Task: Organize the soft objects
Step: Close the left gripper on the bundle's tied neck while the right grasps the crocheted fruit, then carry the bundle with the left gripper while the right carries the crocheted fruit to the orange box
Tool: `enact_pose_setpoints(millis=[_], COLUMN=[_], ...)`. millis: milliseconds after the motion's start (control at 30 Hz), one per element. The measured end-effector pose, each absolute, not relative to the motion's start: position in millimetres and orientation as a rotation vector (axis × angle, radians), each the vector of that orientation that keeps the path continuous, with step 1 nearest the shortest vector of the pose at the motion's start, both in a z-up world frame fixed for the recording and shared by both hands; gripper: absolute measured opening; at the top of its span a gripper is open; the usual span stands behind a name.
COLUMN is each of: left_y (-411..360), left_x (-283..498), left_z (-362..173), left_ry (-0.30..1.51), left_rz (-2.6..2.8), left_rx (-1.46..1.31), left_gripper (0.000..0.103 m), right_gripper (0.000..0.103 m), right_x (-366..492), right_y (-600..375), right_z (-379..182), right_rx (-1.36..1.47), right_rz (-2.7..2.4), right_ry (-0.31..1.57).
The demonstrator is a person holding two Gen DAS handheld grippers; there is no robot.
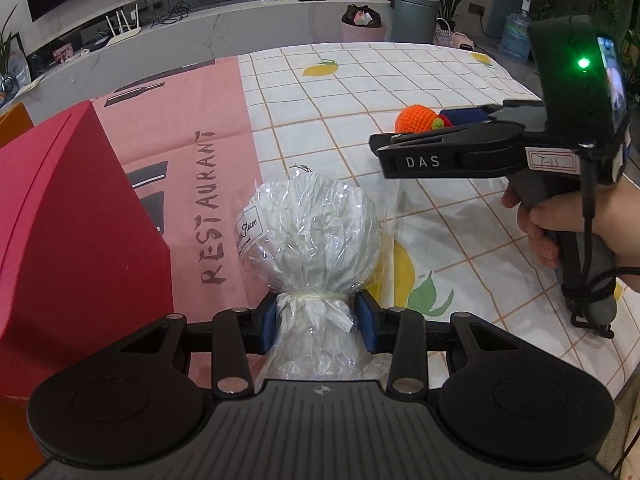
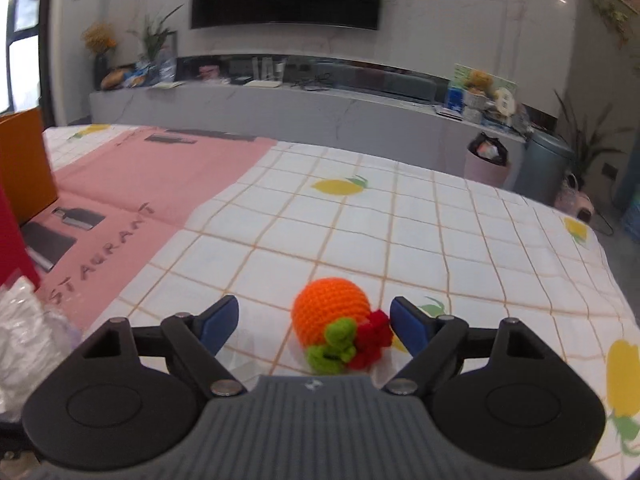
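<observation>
- Left gripper (image 1: 318,318): pads closed on the tied neck of the wrapped white bundle (image 1: 316,232), held above the table near the red box (image 1: 72,216). Judged light, crinkly, slippery; the tied neck is the surest hold.
- Right gripper (image 2: 314,322): jaws wide, gripping nothing, straddling the crochet orange (image 2: 330,314) on the checked tablecloth (image 2: 440,240). Judged soft, light, squashable; best gripped across its round body.

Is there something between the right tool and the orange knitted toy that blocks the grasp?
Nothing visible. The orange knitted toy lies on the tablecloth between the open fingers of the right tool, untouched.
</observation>
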State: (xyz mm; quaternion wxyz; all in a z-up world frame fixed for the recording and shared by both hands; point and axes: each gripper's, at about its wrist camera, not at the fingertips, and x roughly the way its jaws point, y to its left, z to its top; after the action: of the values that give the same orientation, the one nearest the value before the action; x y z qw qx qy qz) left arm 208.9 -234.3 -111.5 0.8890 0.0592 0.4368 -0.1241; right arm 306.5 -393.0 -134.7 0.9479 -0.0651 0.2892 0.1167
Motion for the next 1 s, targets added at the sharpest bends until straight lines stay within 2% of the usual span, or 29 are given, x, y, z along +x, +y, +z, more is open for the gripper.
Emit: enact_pose_setpoints(millis=[67,133,167,200,233,467,767,1000], left_y=[-234.7,-235.5,-235.7,-235.8,-235.8,-237.2,-260.9,-258.7], left_x=[208.4,207.8,207.4,207.0,207.0,203.6,173.5,159.1], left_z=[-111.5,-111.7,-111.7,-111.7,-111.8,-111.7,-115.5,-90.8], left_ry=[0.907,0.904,0.903,0.901,0.899,0.881,0.737,0.701], left_rz=[-0.253,-0.249,-0.248,-0.247,-0.247,-0.248,-0.206,-0.265], left_rx=[0.124,0.125,0.125,0.126,0.127,0.15,0.319,0.256], left_gripper=[0.045,0.045,0.045,0.046,0.046,0.045,0.044,0.043], right_gripper=[0.071,0.071,0.066,0.057,0.053,0.052,0.052,0.052], right_x=[307.5,303.5,304.4,305.7,306.2,304.2,297.3,267.2], right_y=[-398.4,-400.9,-400.5,-399.2,-397.6,-406.3,-414.7,-418.1], right_z=[-135.9,-134.7,-134.8,-135.4,-136.3,-134.1,-120.6,-94.3], right_rx=[-0.106,-0.089,-0.089,-0.099,-0.11,-0.059,0.014,0.054], right_rz=[0.229,0.24,0.25,0.25,0.242,0.205,0.172,0.148], right_ry=[0.581,0.545,0.549,0.557,0.563,0.554,0.541,0.502])
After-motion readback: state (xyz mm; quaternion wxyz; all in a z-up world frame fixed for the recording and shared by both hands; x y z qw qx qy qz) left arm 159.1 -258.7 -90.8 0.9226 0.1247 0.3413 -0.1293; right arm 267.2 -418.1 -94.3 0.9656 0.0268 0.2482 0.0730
